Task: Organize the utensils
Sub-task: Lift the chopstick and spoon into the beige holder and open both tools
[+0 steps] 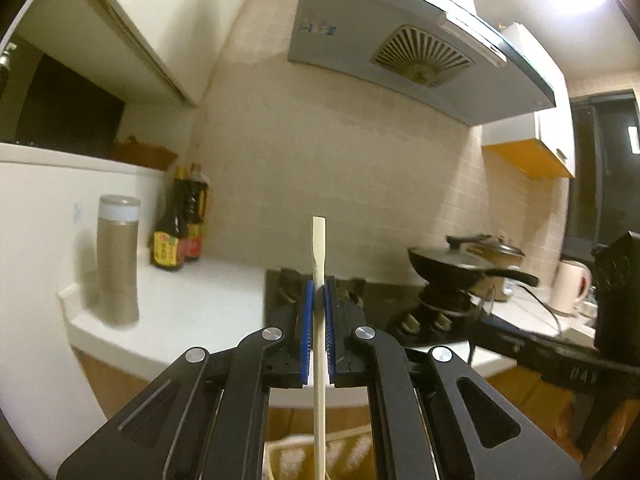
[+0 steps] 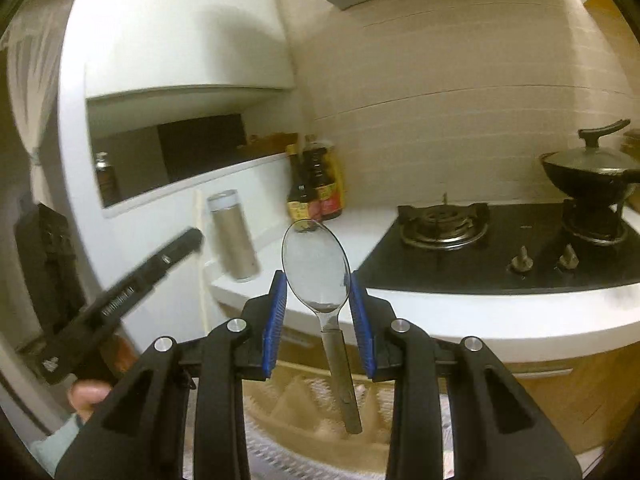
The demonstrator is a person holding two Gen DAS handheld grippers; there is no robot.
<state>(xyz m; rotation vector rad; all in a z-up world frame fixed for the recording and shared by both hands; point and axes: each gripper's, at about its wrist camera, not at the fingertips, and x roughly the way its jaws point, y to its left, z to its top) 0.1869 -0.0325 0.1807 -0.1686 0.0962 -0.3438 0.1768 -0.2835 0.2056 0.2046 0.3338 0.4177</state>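
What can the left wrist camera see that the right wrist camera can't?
Only the left wrist view shows the chopstick pinched upright in the left gripper, the range hood's round vent and a white kettle.

Only the right wrist view shows the spoon, bowl up, between the right gripper's blue pads, and the empty burner.

Both show the tall grey canister, the sauce bottles and the lidded black pan on the stove.

Chopstick (image 1: 319,320): pale matt wood. Spoon (image 2: 316,268): glossy polished metal bowl, brushed handle. Gripper pads (image 2: 275,320): blue ribbed rubber-like. Countertop (image 2: 500,312): smooth white, semi-gloss.
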